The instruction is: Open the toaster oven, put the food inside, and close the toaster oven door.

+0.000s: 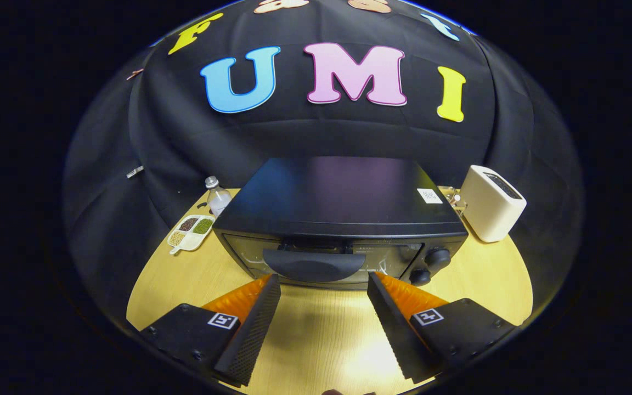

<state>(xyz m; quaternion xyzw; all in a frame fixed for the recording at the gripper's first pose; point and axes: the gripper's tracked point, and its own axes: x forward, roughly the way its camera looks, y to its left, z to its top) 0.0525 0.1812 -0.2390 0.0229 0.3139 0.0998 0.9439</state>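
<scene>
The toaster oven (343, 219) stood in the middle of the round wooden table (321, 334), its door (316, 258) apparently shut, with the curved handle (314, 265) at the door's top edge facing the tool (324, 285). The tool's two fingers were spread wide and held nothing; their tips sat just in front of the oven, one on each side of the handle, touching neither handle nor door as far as could be seen. No loose food for the oven could be made out, and the glass was too dark to tell what lay inside, so the scene fitted equally a closed oven awaiting food or one closed again with food in it.

One risk, as a judgement: the handle was smooth and rounded, so a shallow bite could slip off. A hard pull could also drag the oven toward the table's near edge.

Counted: one toaster oven, with two knobs (430, 266) on its right front; one white pop-up toaster (492, 204) to the oven's right; one small clear bottle (217, 196) and one four-part dish of grains (191, 231) to its left.
</scene>
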